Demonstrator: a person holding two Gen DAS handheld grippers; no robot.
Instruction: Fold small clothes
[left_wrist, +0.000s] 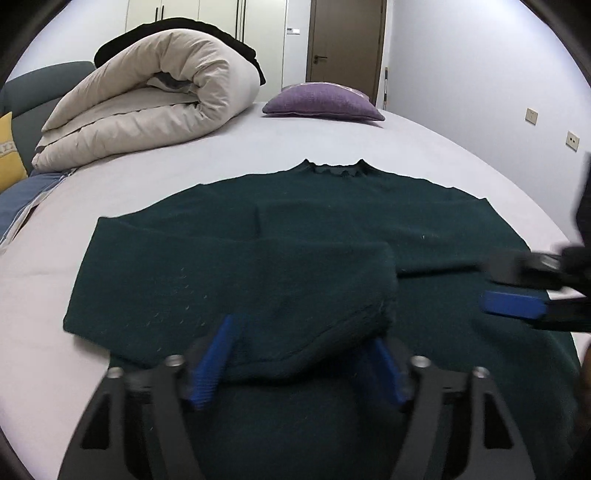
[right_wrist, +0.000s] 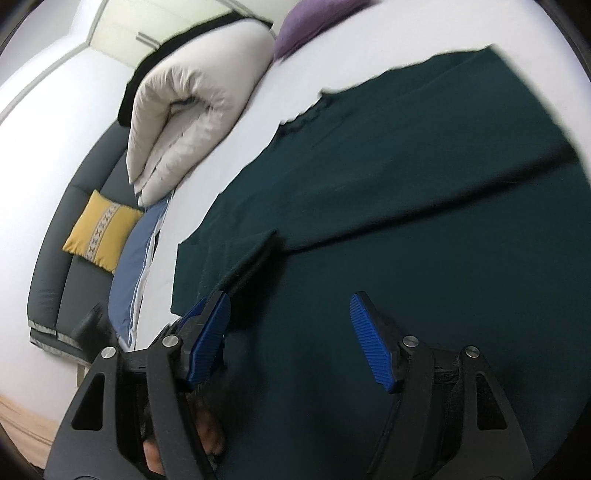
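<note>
A dark green sweater (left_wrist: 332, 229) lies flat on the bed, collar at the far side. Its left sleeve (left_wrist: 258, 295) is folded across the body, cuff toward the middle. My left gripper (left_wrist: 303, 354) is open, its blue pads (left_wrist: 212, 362) on either side of the folded sleeve's near edge. My right gripper (right_wrist: 291, 332) is open and empty, hovering just above the sweater (right_wrist: 406, 206). It also shows in the left wrist view (left_wrist: 517, 291) at the right, over the sweater's right side.
A rolled beige duvet (left_wrist: 147, 103) lies at the far left of the bed (left_wrist: 424, 147), a purple pillow (left_wrist: 321, 101) at the far middle. A yellow cushion (right_wrist: 99, 232) rests on the grey headboard. A blue pillow (right_wrist: 136, 258) sits by the sweater's left edge.
</note>
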